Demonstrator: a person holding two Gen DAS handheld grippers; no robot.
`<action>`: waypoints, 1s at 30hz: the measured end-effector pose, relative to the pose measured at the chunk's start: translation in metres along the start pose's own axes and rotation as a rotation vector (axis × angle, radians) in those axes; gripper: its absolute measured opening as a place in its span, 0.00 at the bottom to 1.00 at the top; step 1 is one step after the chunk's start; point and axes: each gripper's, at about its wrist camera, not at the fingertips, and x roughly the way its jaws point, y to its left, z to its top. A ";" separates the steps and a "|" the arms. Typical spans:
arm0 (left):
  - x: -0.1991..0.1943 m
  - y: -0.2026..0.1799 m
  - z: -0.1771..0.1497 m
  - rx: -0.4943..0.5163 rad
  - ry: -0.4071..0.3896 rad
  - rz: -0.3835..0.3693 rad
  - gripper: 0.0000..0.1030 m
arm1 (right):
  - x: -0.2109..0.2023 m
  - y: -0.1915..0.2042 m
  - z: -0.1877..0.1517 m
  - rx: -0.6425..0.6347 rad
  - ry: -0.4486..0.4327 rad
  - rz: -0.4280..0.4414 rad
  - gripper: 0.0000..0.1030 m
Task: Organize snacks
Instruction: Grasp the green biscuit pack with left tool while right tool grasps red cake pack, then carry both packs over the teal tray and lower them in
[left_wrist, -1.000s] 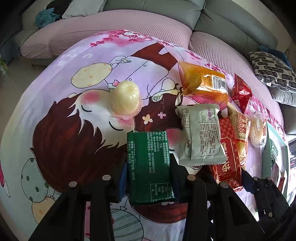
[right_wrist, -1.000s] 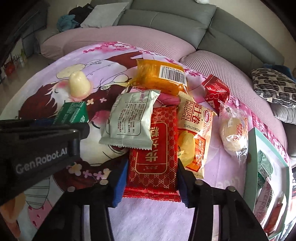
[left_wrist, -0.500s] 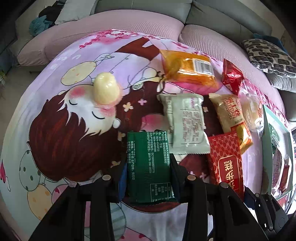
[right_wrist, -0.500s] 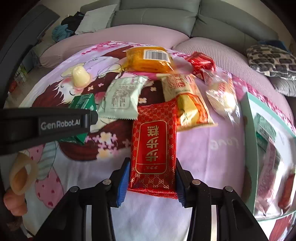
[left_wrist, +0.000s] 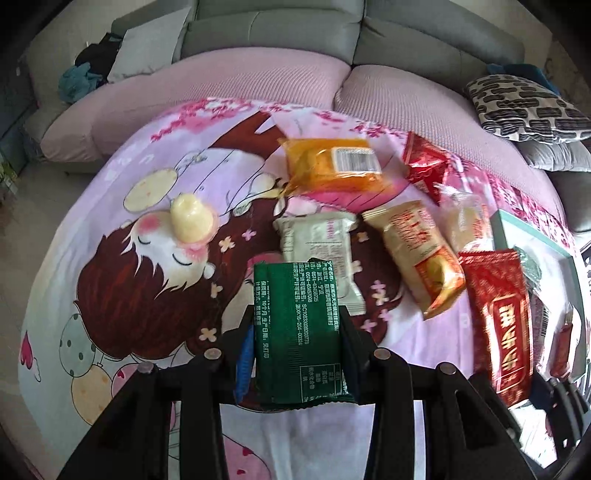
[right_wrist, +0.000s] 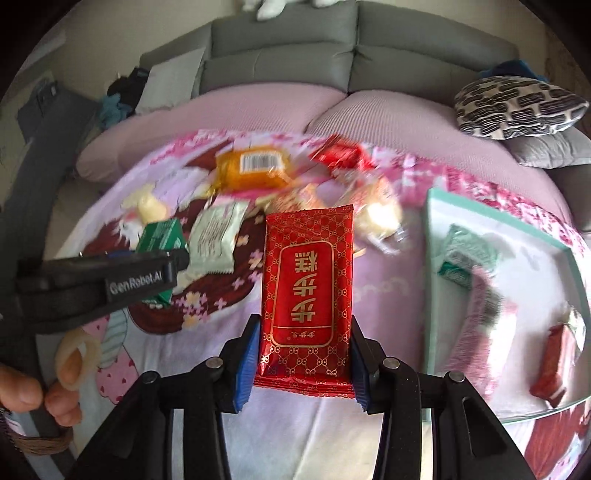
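Teal-rimmed box (right_wrist: 495, 225) at right, part filled. Red foil packet (right_wrist: 306, 295) clamped at lower end in right gripper (right_wrist: 303, 363), lifted. Green packet (left_wrist: 299, 328) pinched likewise in left gripper (left_wrist: 295, 354). Judged light, crinkly, slippery; grip across width.

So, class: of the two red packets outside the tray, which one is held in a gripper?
The long red packet with gold lattice, clamped in the right gripper; the small crumpled red packet lies on the cloth.

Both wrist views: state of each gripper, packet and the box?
Left gripper: shut on green packet, lifted.
Right gripper: shut on red packet, lifted.
Orange packet: lying flat on blanket.
White packet: lying flat.
Box: open, snacks inside.
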 end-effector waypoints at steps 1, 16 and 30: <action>-0.003 -0.004 0.000 0.006 -0.009 0.003 0.40 | -0.004 -0.004 0.001 0.007 -0.011 0.002 0.44; -0.038 -0.074 0.004 0.115 -0.098 -0.059 0.40 | -0.042 -0.073 0.006 0.141 -0.115 -0.047 0.44; -0.038 -0.147 -0.008 0.254 -0.093 -0.149 0.40 | -0.061 -0.163 0.005 0.322 -0.165 -0.143 0.44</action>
